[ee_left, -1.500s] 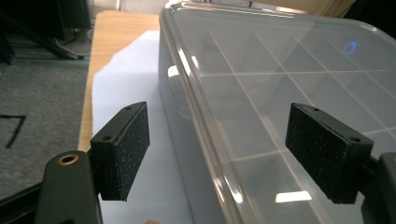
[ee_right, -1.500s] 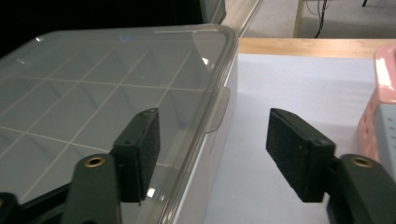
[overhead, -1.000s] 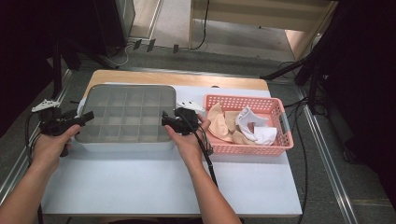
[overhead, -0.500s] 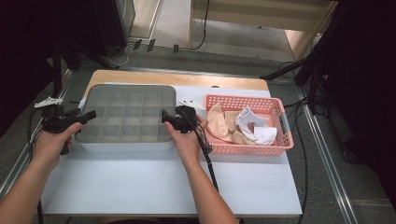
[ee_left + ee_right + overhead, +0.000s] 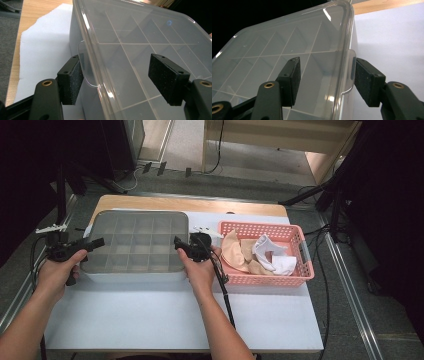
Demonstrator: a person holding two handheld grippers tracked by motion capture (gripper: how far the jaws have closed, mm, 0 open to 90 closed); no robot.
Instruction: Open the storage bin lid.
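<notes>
I count one clear plastic divided box with a lid (image 5: 135, 242), one pink plastic mesh basket (image 5: 300, 270), and two black two-jaw grippers in my hands.

Left gripper (image 5: 92, 243): I note a black body, a white three-cornered plate on top, a black cable trailing off
Right gripper (image 5: 178, 243): I see a black body, a black cable running back along the forearm
Pads (image 5: 72, 82): black, rectangular, fine-grained
Jaw arms: matte black, brass-ringed holes
Sleeves: none, I see bare forearms
</notes>
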